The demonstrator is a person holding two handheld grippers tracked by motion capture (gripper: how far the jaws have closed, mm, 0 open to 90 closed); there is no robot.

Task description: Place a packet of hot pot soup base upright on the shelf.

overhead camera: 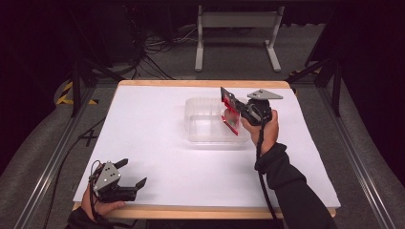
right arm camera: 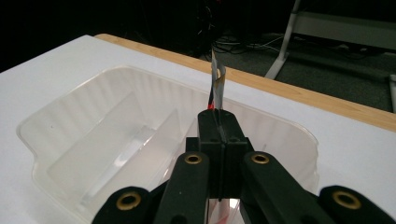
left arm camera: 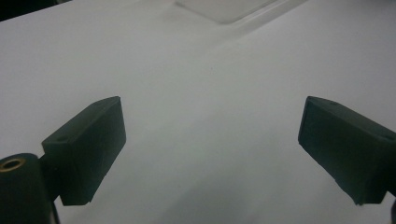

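My right gripper (overhead camera: 235, 110) is shut on a thin red and black packet (overhead camera: 230, 112), which it holds edge-up over the right part of a clear plastic tray (overhead camera: 198, 133). In the right gripper view the packet (right arm camera: 216, 79) rises as a narrow sliver from between the closed jaws (right arm camera: 218, 126), above the tray (right arm camera: 60, 121) with its inner dividers. My left gripper (overhead camera: 133, 172) rests low at the table's front left corner, open and holding nothing. In the left gripper view its fingertips (left arm camera: 93, 140) stand wide apart over bare white table, gripper (left arm camera: 212, 154).
The white table top (overhead camera: 153, 152) has a wooden edge (overhead camera: 205, 213) at front and back. A grey metal stand (overhead camera: 236, 28) and loose cables (overhead camera: 153, 47) lie on the floor beyond. Metal rails (overhead camera: 52, 157) run along both sides of the table.
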